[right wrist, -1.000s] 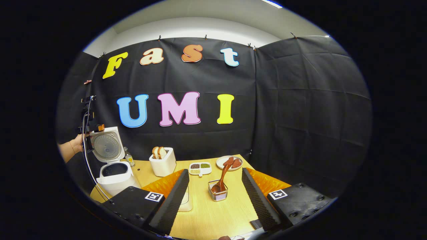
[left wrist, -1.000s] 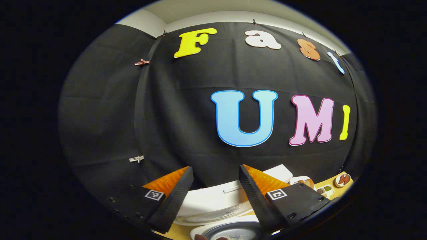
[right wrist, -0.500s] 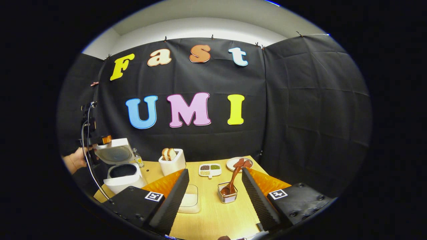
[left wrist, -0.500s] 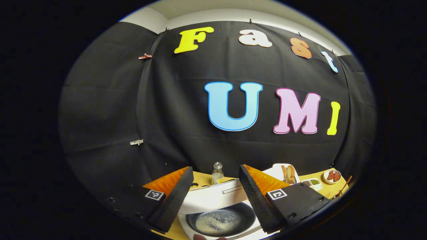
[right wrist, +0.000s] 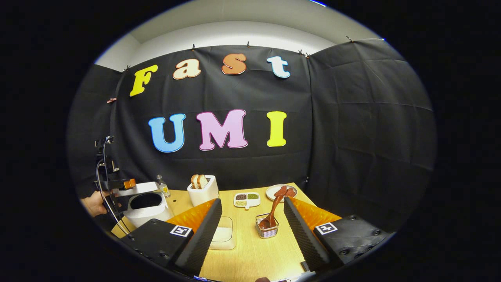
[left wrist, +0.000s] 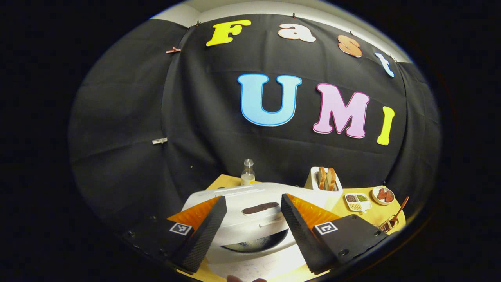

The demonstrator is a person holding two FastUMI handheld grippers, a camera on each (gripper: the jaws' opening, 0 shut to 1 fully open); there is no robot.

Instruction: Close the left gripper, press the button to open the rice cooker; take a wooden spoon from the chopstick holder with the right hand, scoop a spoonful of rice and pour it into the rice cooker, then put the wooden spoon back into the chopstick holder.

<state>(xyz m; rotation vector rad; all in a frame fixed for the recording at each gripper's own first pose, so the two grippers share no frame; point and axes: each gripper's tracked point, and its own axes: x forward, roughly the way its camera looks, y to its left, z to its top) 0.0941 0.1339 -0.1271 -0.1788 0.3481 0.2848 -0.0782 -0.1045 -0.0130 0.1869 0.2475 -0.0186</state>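
The white rice cooker [left wrist: 250, 229] sits right under my left gripper [left wrist: 253, 231], whose fingers stand apart over the lowered lid. A dark slit of the inner pot [left wrist: 254, 246] shows under the lid's front edge. In the right gripper view the rice cooker [right wrist: 146, 207] is at the table's left, its lid tipped low over the dark pot, with the left gripper [right wrist: 117, 183] and a hand on the lid. The wooden spoon [right wrist: 274, 205] leans in the chopstick holder [right wrist: 267, 231], just ahead of my open, empty right gripper [right wrist: 252, 231]. A clear box of rice [right wrist: 223, 235] lies by its left finger.
On the wooden table [right wrist: 250, 254] stand a white toaster with bread [right wrist: 202, 190], a small bottle [right wrist: 161, 185], a divided dish [right wrist: 246, 199] and a plate of reddish food [right wrist: 281, 192]. A cable [right wrist: 102, 176] hangs by the cooker. Black cloth walls close the back and sides.
The rice cooker's lid has swung down from upright to nearly shut, with my left gripper following it down. The right gripper has barely shifted.
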